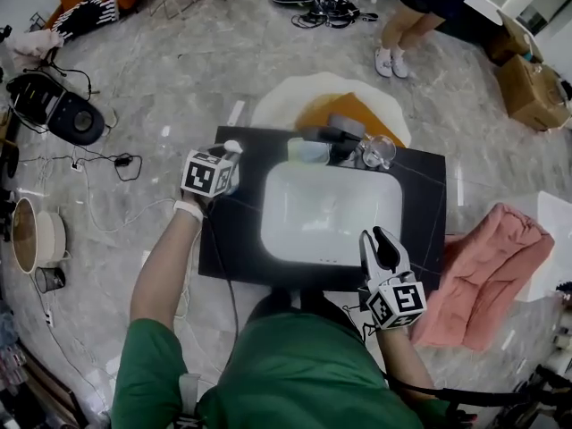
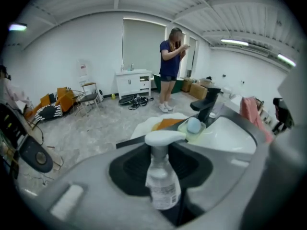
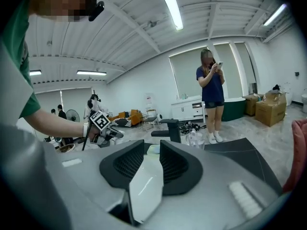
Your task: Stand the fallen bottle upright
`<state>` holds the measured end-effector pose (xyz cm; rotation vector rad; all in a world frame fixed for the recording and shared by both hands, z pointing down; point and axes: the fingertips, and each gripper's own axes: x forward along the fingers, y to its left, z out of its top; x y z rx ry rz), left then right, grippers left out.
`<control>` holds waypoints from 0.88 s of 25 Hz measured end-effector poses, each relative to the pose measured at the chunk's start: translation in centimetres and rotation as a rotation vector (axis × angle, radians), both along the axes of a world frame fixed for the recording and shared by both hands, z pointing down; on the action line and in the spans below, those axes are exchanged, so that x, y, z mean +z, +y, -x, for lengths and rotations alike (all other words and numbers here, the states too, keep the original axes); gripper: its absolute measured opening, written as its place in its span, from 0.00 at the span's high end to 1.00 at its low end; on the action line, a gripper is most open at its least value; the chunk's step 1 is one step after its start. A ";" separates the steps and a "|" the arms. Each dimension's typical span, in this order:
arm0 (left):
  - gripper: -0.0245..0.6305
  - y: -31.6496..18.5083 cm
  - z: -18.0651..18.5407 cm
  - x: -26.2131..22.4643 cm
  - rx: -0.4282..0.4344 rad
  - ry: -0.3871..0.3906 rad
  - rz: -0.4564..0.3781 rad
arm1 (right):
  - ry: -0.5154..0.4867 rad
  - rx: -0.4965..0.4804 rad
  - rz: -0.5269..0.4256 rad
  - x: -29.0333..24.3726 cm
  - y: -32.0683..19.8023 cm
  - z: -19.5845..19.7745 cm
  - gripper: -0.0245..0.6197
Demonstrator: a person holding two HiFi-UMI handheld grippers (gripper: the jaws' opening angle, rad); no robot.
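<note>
A clear pump bottle point(image 2: 162, 183) with a white pump head point(image 1: 231, 147) stands roughly upright between the jaws of my left gripper point(image 2: 160, 152), which is shut on its body. Its base is hidden behind the jaws. In the head view my left gripper point(image 1: 231, 161) is over the left edge of the black counter point(image 1: 420, 186). My right gripper point(image 1: 375, 237) is at the front right corner of the white sink point(image 1: 322, 213). Its jaws are open in the right gripper view point(image 3: 152, 150), and only the sink shows between them.
Behind the sink stand a black faucet point(image 1: 335, 134), a soap dish point(image 1: 308, 150) and a clear glass point(image 1: 377, 150). A pink towel point(image 1: 487, 266) lies to the counter's right. A person point(image 1: 402, 25) stands beyond an orange and white rug point(image 1: 357, 105). Cables and appliances lie on the floor at left.
</note>
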<state>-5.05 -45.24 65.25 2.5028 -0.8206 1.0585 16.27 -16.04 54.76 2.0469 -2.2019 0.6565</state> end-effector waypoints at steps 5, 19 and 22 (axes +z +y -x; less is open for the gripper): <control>0.80 2.5 2.9 -1.7 -0.021 0.039 -0.096 | 0.018 -0.047 -0.019 -1.3 -0.3 2.1 0.81; 0.79 6.6 6.8 -2.4 -0.109 0.118 -0.280 | 0.048 -0.105 -0.045 -3.7 -0.9 4.6 0.81; 0.78 6.7 7.5 -2.3 -0.128 0.116 -0.288 | 0.047 -0.104 -0.052 -4.1 -0.9 4.6 0.81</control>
